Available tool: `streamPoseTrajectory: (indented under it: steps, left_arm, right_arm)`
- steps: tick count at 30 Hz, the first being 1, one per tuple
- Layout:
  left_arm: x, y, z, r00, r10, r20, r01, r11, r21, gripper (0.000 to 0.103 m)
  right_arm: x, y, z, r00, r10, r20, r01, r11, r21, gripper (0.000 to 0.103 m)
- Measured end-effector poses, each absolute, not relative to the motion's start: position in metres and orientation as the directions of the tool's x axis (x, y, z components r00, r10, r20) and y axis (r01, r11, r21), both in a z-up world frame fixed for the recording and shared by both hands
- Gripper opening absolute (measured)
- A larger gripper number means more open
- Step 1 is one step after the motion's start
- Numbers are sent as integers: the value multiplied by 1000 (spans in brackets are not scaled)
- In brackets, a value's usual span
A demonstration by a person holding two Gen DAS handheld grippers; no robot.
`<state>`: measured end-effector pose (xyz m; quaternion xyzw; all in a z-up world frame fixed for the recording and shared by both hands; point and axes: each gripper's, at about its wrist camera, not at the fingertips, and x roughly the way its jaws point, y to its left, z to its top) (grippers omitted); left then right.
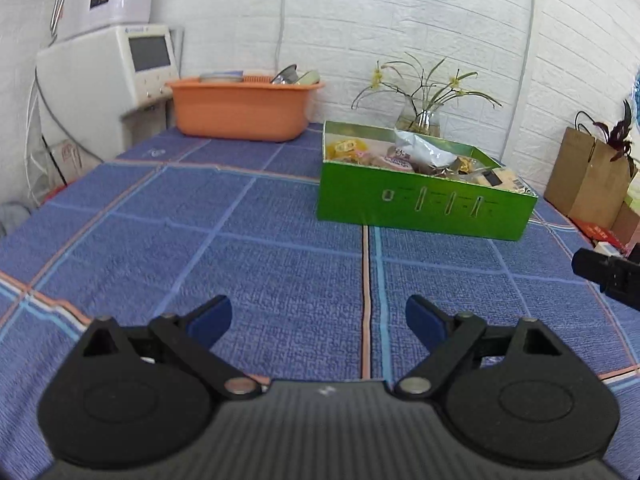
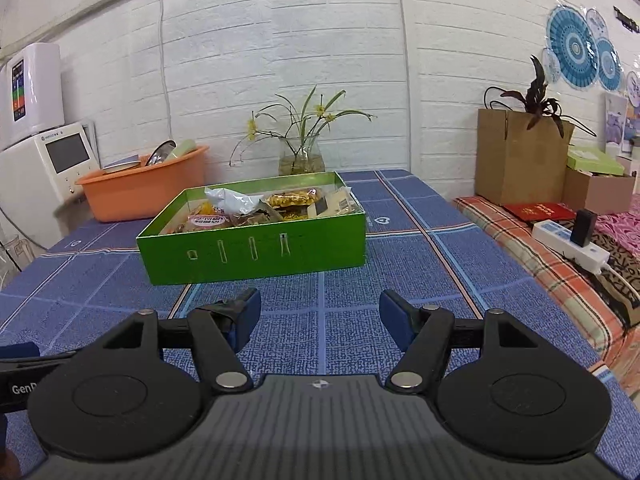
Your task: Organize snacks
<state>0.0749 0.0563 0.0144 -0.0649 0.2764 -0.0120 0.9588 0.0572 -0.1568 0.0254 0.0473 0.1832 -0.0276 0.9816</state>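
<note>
A green box (image 1: 424, 208) (image 2: 256, 252) stands on the blue checked tablecloth and holds several snack packets, among them a silver bag (image 1: 420, 146) (image 2: 232, 200) and yellow snacks (image 2: 292, 199). My left gripper (image 1: 319, 322) is open and empty, low over the cloth, left of and nearer than the box. My right gripper (image 2: 320, 316) is open and empty, right in front of the box's long side. Part of the right gripper shows at the right edge of the left wrist view (image 1: 608, 276).
An orange basin (image 1: 242, 108) (image 2: 144, 188) with dishes stands at the back left beside a white appliance (image 1: 112, 80). A glass vase with a plant (image 2: 302, 156) stands behind the box. Paper bag (image 2: 516, 156), power strip (image 2: 572, 244) and boxes lie to the right.
</note>
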Motion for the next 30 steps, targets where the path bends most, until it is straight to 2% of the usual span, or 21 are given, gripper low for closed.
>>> streamPoseTrajectory:
  steps: [3, 9, 12, 18, 30]
  left_arm:
    - [70, 56, 13, 850, -61, -523, -14, 990, -140, 88]
    - [57, 35, 14, 889, -14, -457, 20, 1000, 7, 88]
    - [49, 27, 14, 908, -2, -419, 17, 999, 32, 88]
    - [52, 17, 15, 862, -98, -498, 120, 993, 12, 88]
    - [51, 13, 12, 831, -132, -540, 143, 989, -23, 88]
  right_arm:
    - [52, -159, 25, 934, -32, -356, 73, 992, 103, 103]
    - [43, -156, 25, 939, -50, -340, 87, 992, 96, 103]
    - [39, -156, 27, 942, -51, -332, 86, 992, 91, 103]
    - [34, -156, 27, 944, -55, -326, 87, 993, 85, 103]
    - [32, -157, 25, 941, -71, -330, 100, 992, 74, 103]
